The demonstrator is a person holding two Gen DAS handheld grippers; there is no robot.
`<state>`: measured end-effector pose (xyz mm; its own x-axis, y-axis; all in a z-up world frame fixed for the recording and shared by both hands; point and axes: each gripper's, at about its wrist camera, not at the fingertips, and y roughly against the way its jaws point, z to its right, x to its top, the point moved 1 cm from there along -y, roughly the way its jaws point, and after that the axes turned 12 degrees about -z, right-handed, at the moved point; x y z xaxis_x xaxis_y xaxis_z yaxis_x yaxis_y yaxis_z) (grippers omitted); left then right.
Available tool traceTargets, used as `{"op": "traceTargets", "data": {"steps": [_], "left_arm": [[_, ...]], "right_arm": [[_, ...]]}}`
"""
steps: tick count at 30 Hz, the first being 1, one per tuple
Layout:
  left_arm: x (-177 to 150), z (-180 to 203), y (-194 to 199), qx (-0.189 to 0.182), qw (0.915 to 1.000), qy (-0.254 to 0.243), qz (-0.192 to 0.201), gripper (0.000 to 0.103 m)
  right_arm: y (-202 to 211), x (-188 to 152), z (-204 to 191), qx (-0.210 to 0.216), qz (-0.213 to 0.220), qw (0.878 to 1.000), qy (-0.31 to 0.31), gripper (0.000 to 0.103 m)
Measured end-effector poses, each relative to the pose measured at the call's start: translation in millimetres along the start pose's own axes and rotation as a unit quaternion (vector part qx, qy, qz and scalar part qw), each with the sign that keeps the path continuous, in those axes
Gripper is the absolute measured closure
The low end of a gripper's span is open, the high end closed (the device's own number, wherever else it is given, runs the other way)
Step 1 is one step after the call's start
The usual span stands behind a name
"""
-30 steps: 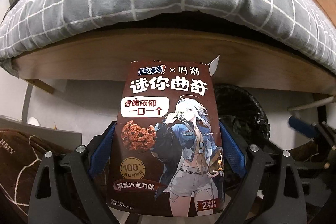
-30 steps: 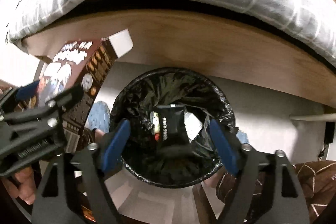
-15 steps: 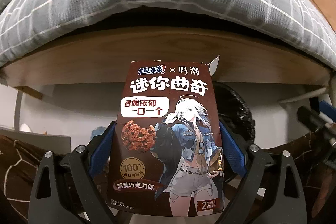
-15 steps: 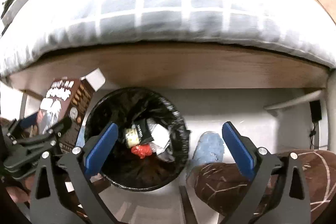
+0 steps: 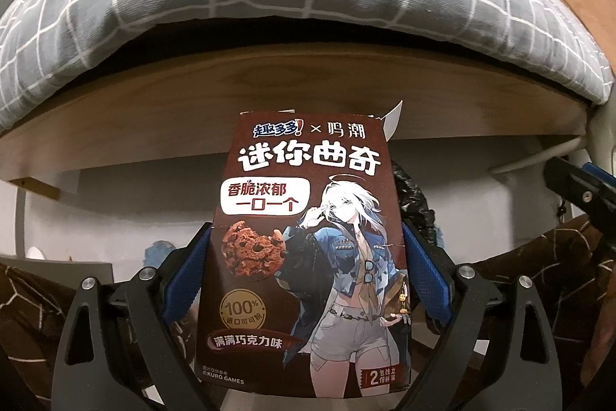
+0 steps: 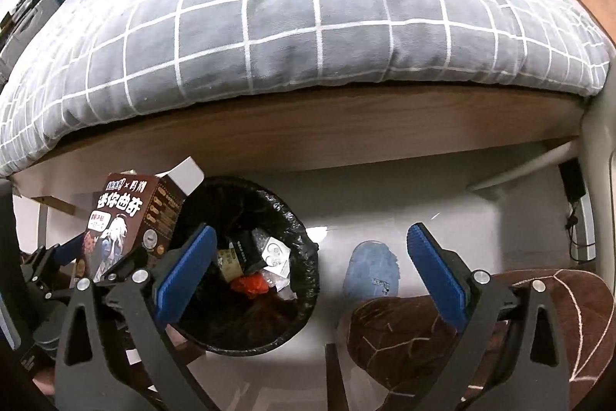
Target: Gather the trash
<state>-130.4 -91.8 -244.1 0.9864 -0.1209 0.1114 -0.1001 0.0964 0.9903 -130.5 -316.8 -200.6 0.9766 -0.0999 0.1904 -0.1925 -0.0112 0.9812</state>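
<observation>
Upright, a brown cookie box (image 5: 308,253) is clamped between the blue pads of the left gripper (image 5: 306,280) at frame centre, just left of a black-lined trash bin (image 6: 246,268), while the right gripper (image 6: 312,272) is held wide apart and empty below a grey checked bed (image 6: 308,18).

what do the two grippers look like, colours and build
Both match: the left gripper and right gripper have matte black, angular arms with triangular cut-outs and silver screw heads. Their jaws carry bright blue, finely ribbed pads. No cables or sleeves show.
</observation>
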Motion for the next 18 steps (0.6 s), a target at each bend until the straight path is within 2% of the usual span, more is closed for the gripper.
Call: {"op": "traceTargets", "data": {"steps": [2, 18], "left_arm": [[-1.6, 1.9, -2.3, 0.0, 1.0, -0.006, -0.004, 0.006], [-3.5, 13.9, 0.6, 0.01, 0.9997, -0.023, 0.0, 0.006]], "right_arm": [[-1.2, 0.3, -3.0, -0.003, -0.001, 1.0, 0.006, 0.008], [-6.7, 1.2, -5.8, -0.001, 0.0, 1.0, 0.013, 0.008]]}}
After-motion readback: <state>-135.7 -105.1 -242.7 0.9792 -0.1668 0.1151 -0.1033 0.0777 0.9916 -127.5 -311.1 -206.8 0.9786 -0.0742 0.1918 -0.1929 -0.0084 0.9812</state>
